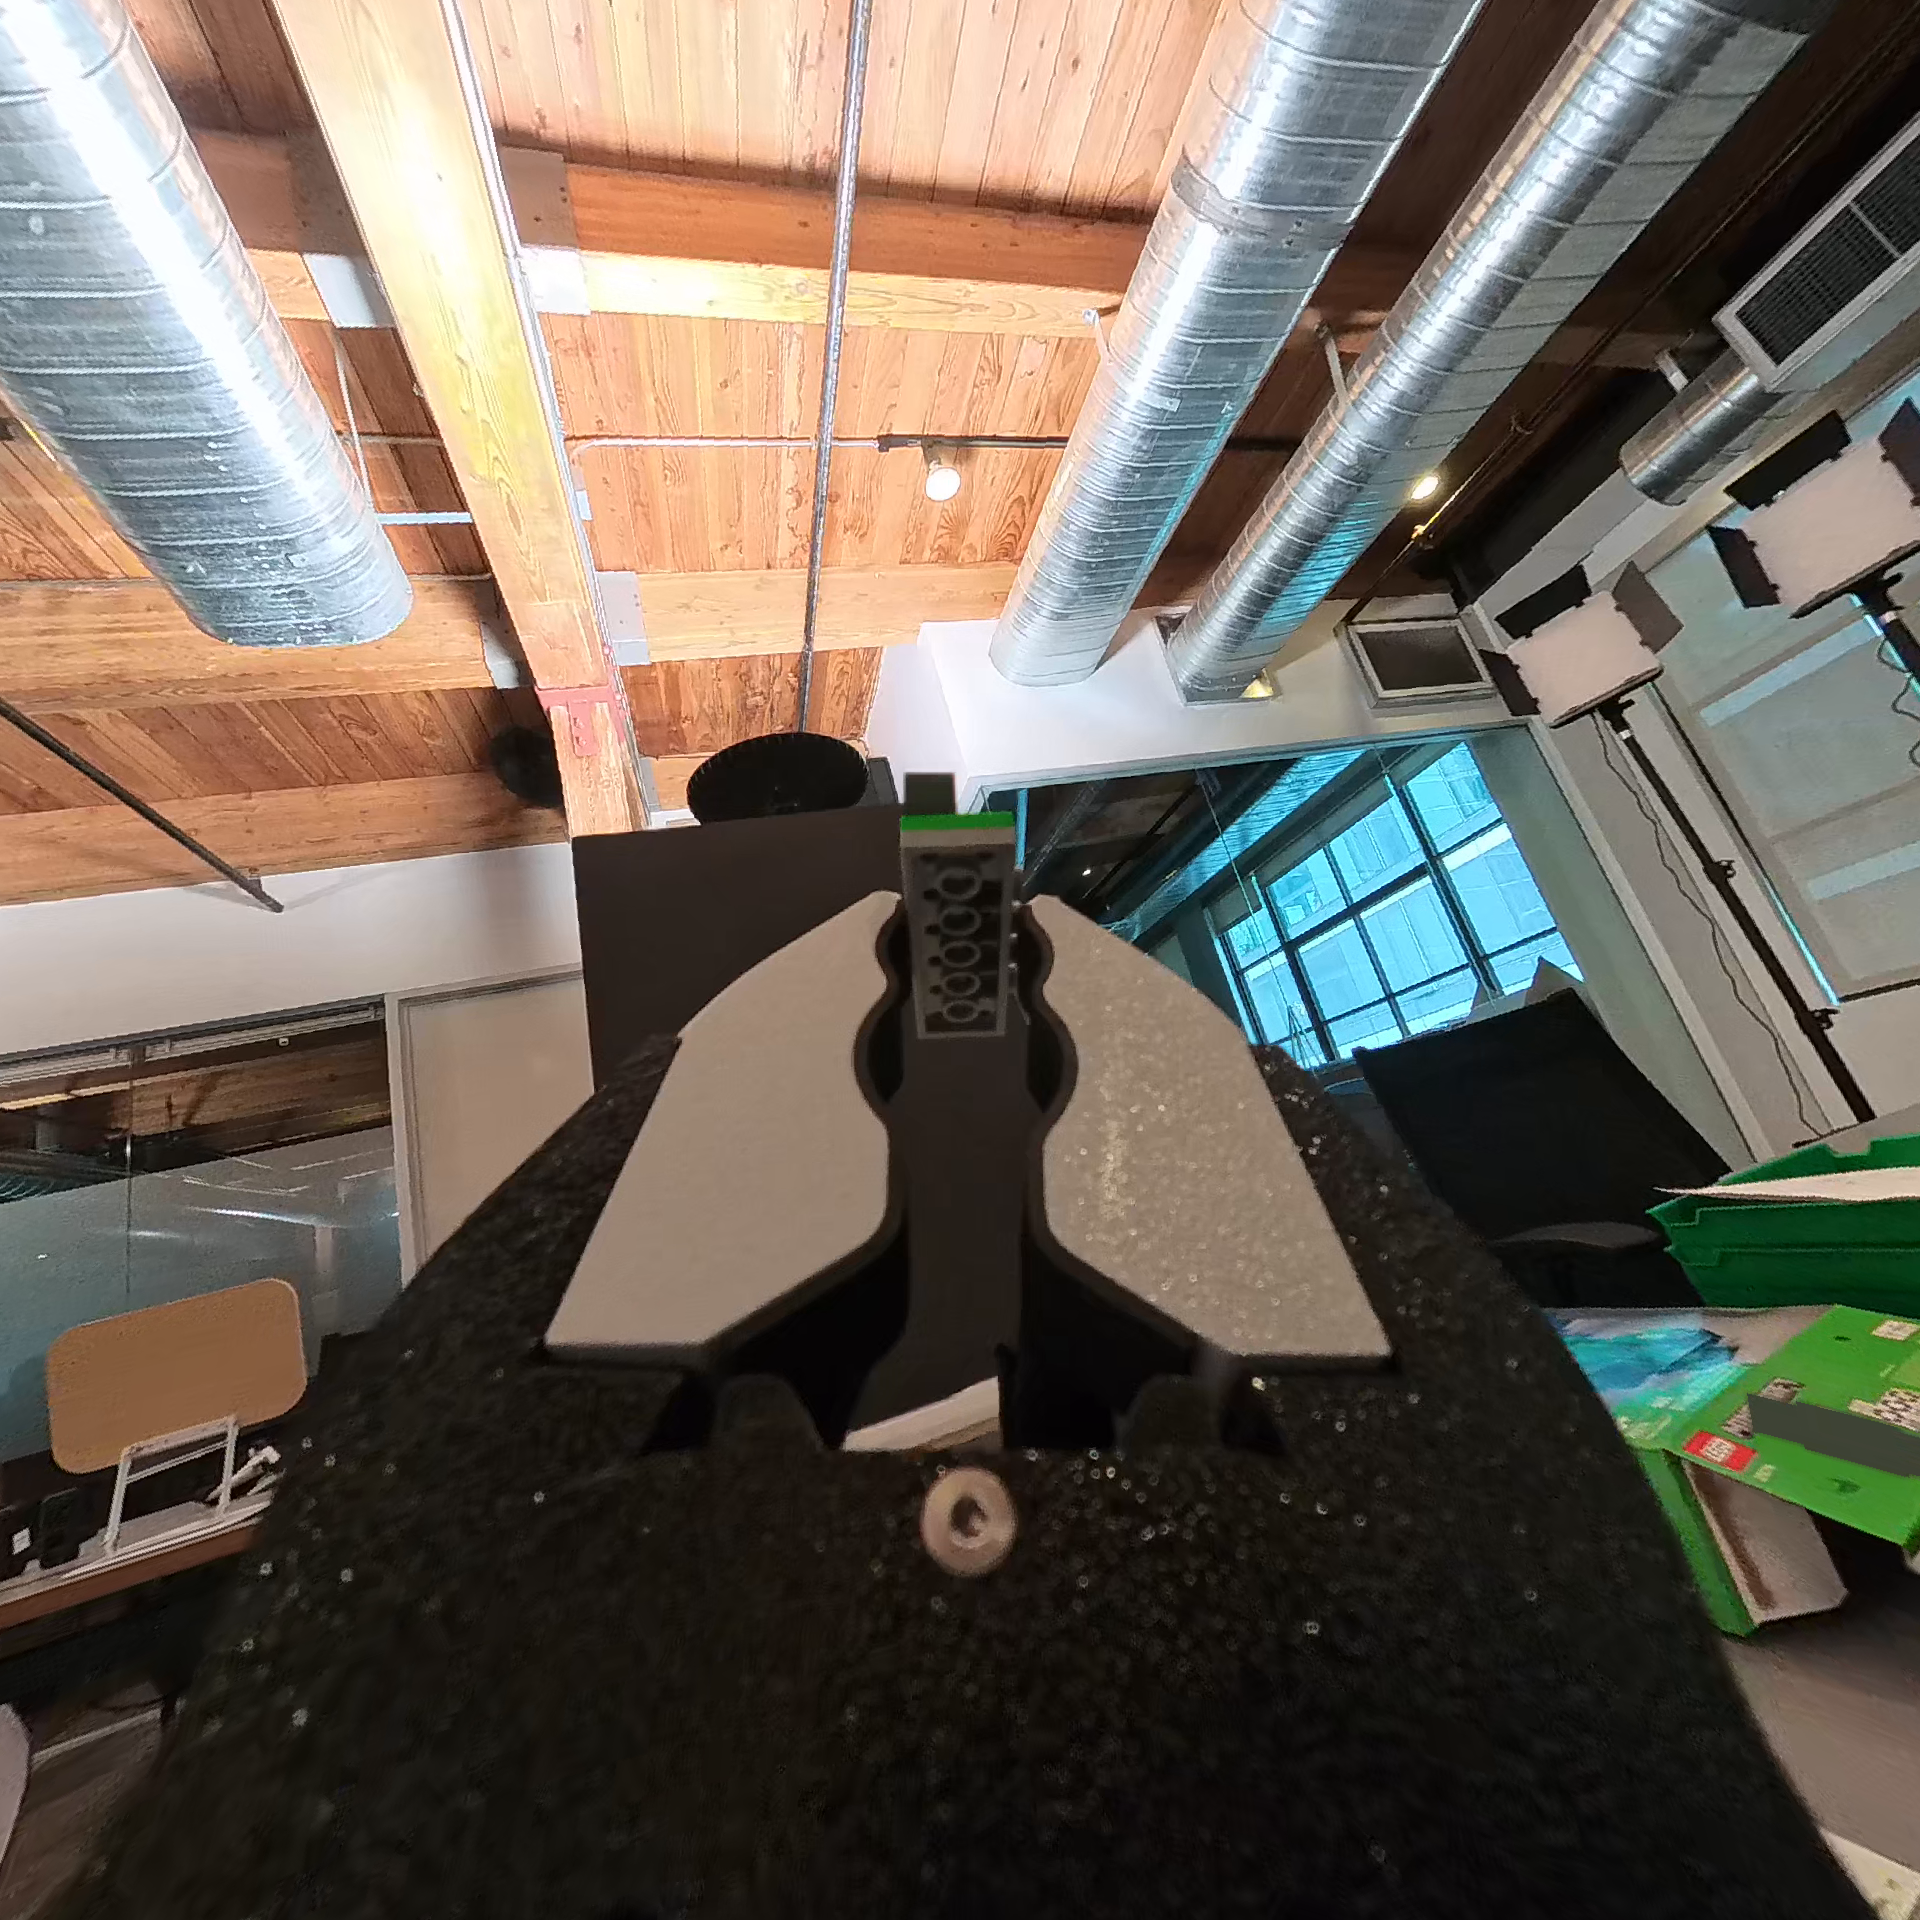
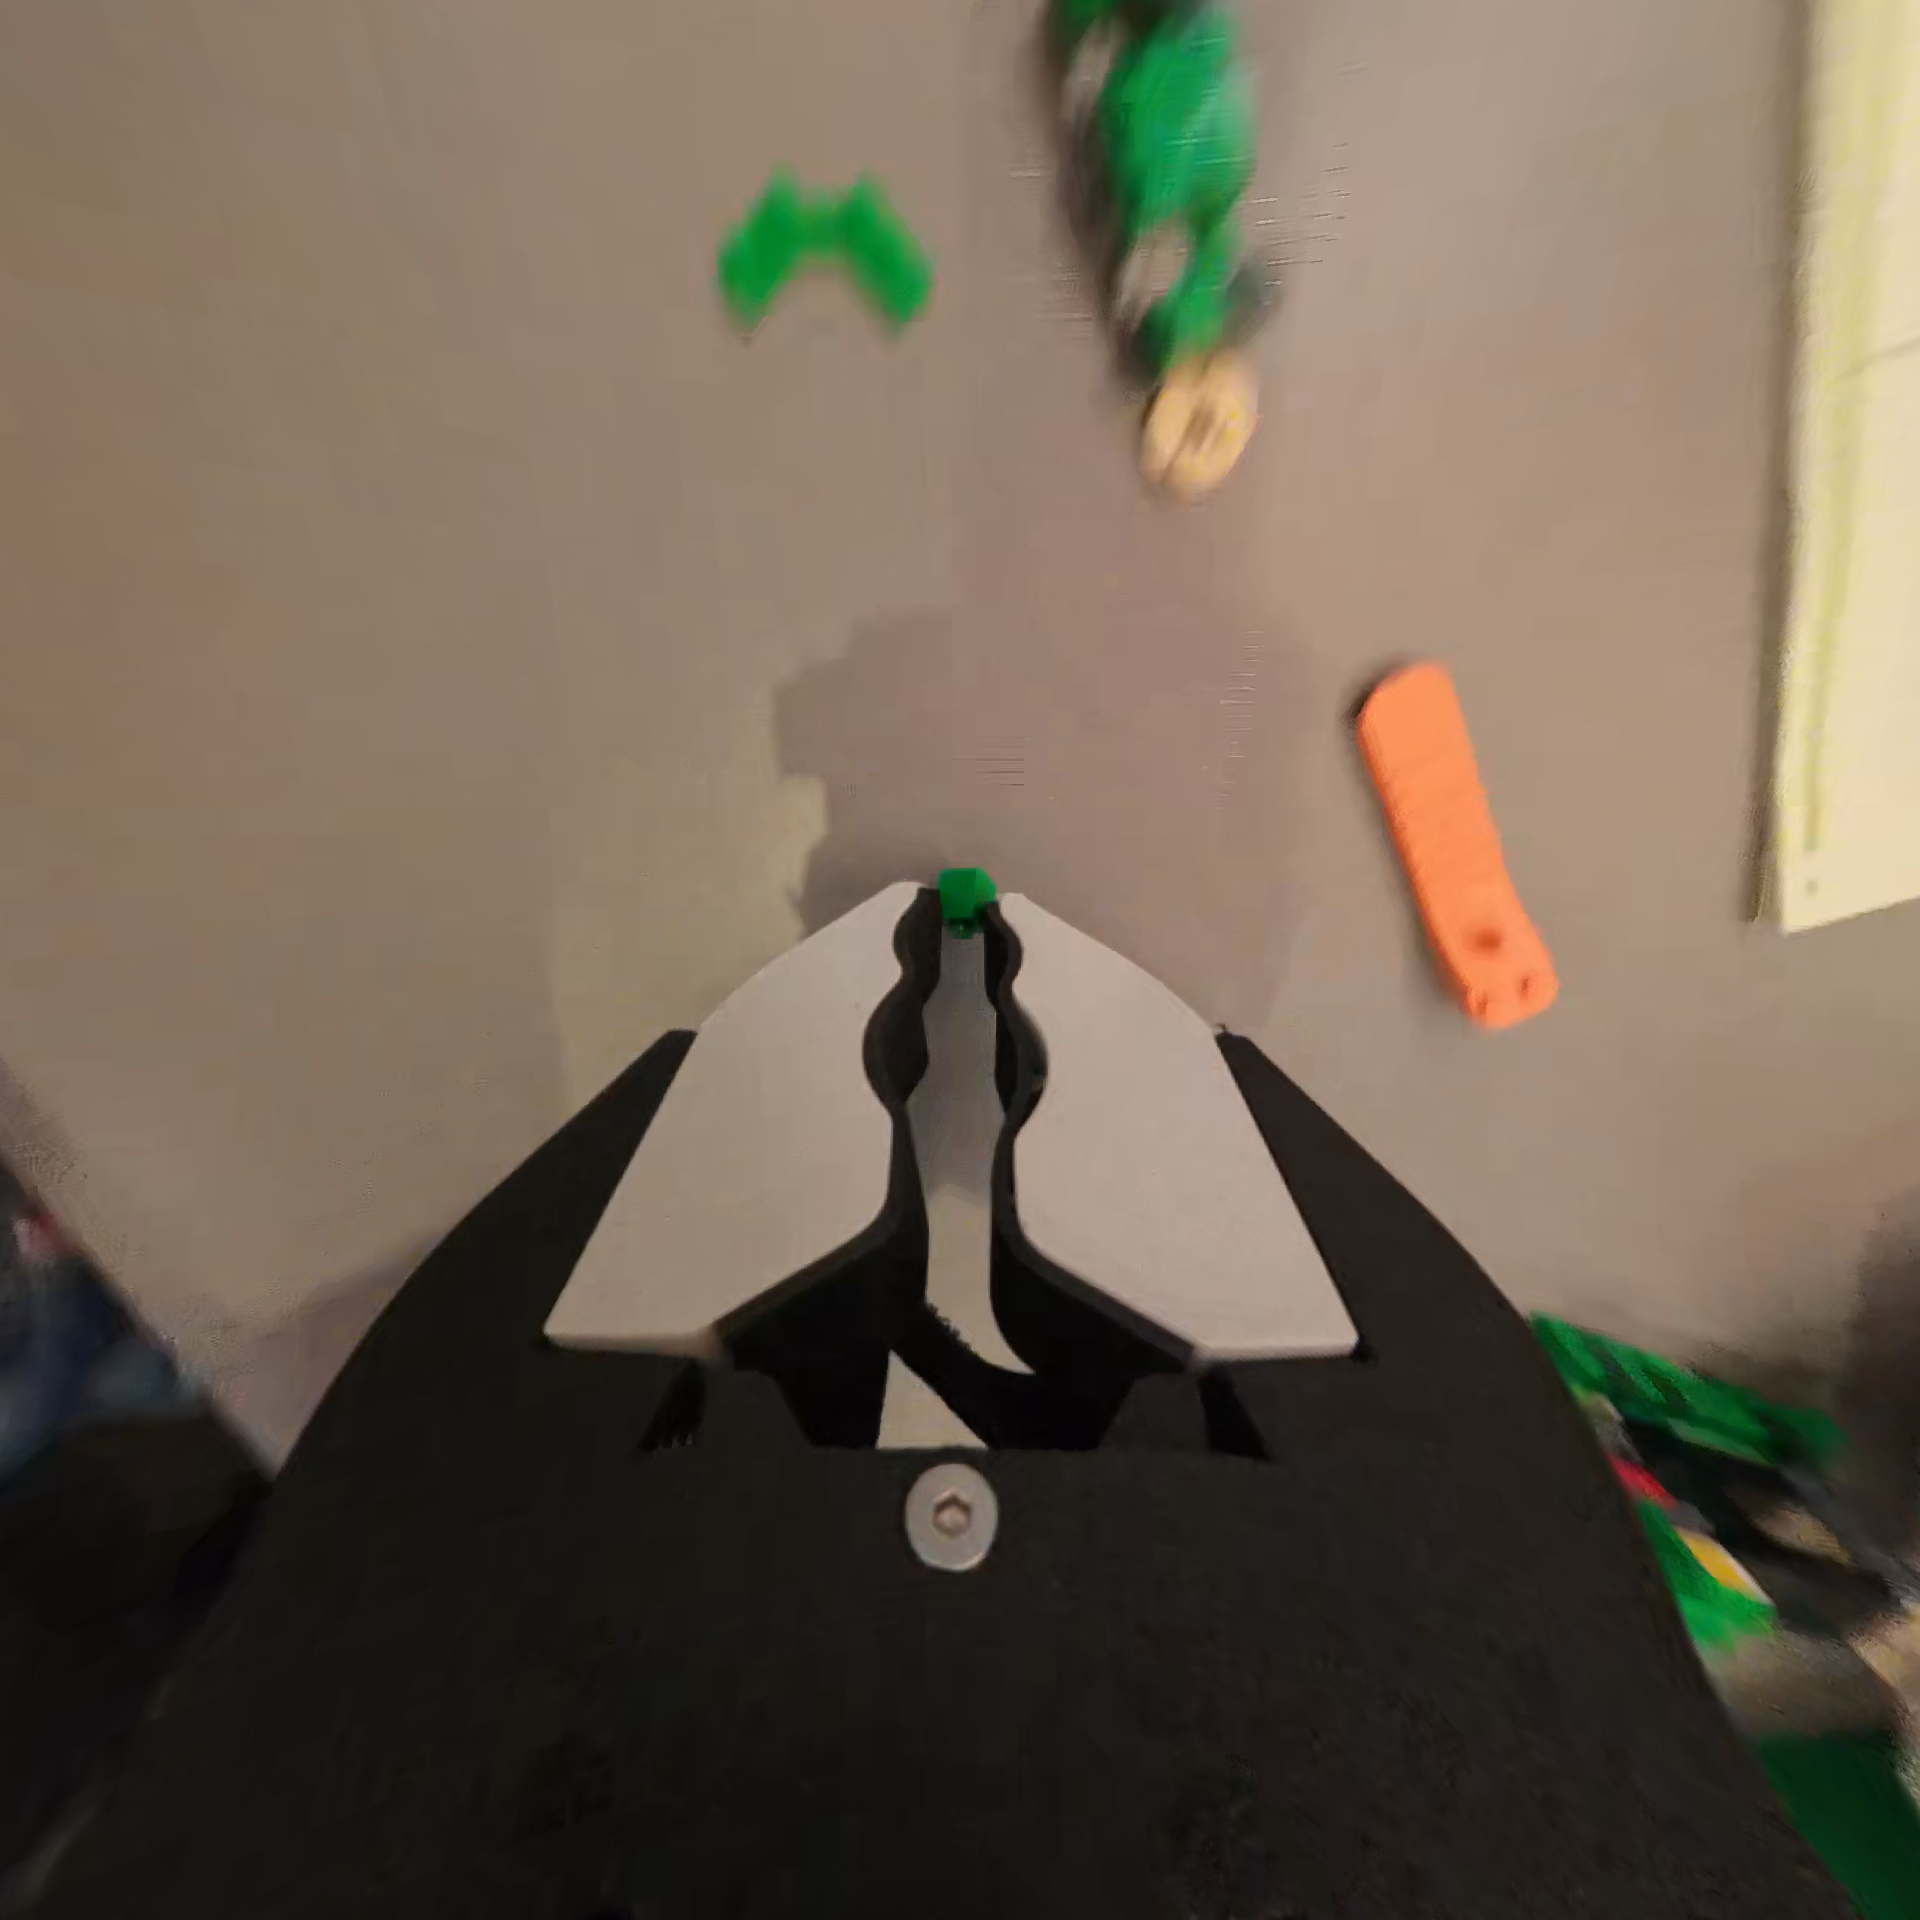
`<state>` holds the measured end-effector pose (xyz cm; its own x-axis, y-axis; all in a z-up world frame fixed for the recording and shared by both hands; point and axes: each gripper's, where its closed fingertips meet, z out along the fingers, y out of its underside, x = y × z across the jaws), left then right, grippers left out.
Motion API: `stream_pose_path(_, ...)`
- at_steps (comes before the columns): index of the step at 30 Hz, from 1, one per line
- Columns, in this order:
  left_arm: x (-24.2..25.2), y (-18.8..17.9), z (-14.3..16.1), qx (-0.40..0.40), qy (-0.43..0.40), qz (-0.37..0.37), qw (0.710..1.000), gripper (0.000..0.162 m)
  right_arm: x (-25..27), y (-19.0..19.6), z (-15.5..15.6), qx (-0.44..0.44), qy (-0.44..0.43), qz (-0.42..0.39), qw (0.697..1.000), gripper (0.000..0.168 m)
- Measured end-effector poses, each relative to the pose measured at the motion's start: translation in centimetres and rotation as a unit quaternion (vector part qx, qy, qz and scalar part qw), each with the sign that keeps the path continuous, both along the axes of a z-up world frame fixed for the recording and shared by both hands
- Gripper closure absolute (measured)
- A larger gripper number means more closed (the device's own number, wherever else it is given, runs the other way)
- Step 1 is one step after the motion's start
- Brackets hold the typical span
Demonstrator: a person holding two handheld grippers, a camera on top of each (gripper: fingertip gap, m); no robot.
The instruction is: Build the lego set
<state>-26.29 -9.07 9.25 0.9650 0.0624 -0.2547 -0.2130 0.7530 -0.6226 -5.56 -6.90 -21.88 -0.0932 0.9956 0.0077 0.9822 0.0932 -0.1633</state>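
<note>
My left gripper (image 1: 958, 914) points up toward the ceiling and is shut on a dark grey lego piece (image 1: 958, 940), seen from its underside, with a green layer at its far end. My right gripper (image 2: 961, 906) points down at the grey table (image 2: 416, 623) and is shut on a small green lego piece (image 2: 965, 894) at its fingertips. On the table beyond it lie a green leafy lego piece (image 2: 826, 255), a blurred green lego build with a tan end (image 2: 1179, 218) and an orange brick separator (image 2: 1449, 842).
A white sheet (image 2: 1860, 468) lies at the table's right edge. Blurred green lego parts (image 2: 1704, 1475) lie at lower right. In the left wrist view, green trays (image 1: 1808, 1236) and a green lego box (image 1: 1787, 1455) sit on the table at right. Tip to tip, the grippers are about 35 cm apart.
</note>
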Motion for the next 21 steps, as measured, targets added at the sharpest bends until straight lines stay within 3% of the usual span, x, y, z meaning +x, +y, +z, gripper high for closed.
stream_pose_path(5,0.2,-0.3,0.2,0.005,0.002,-0.002,1.0,0.144,6.6,-0.1,-0.1,0.012,-0.256,0.058,0.965,0.161)
stream_pose_path(10,0.2,-0.5,0.4,0.007,0.003,-0.004,1.0,0.144,8.1,-0.5,-0.8,0.024,-0.357,0.098,0.929,0.161)
stream_pose_path(13,0.4,-0.5,0.4,0.007,0.004,-0.007,1.0,0.144,7.5,-0.4,-0.8,0.034,-0.353,0.099,0.93,0.161)
stream_pose_path(16,0.7,-0.5,0.4,0.006,0.008,-0.01,1.0,0.144,7.5,-0.3,0.6,0.038,-0.32,0.087,0.943,0.147)
stream_pose_path(18,0.9,-0.4,0.4,0.004,0.011,-0.012,1.0,0.144,7.7,0.0,1.9,0.034,-0.259,0.079,0.962,0.143)
stream_pose_path(21,1.1,-0.3,0.3,0.003,0.015,-0.017,1.0,0.144,8.1,-0.2,2.7,0.011,-0.137,0.088,0.987,0.151)
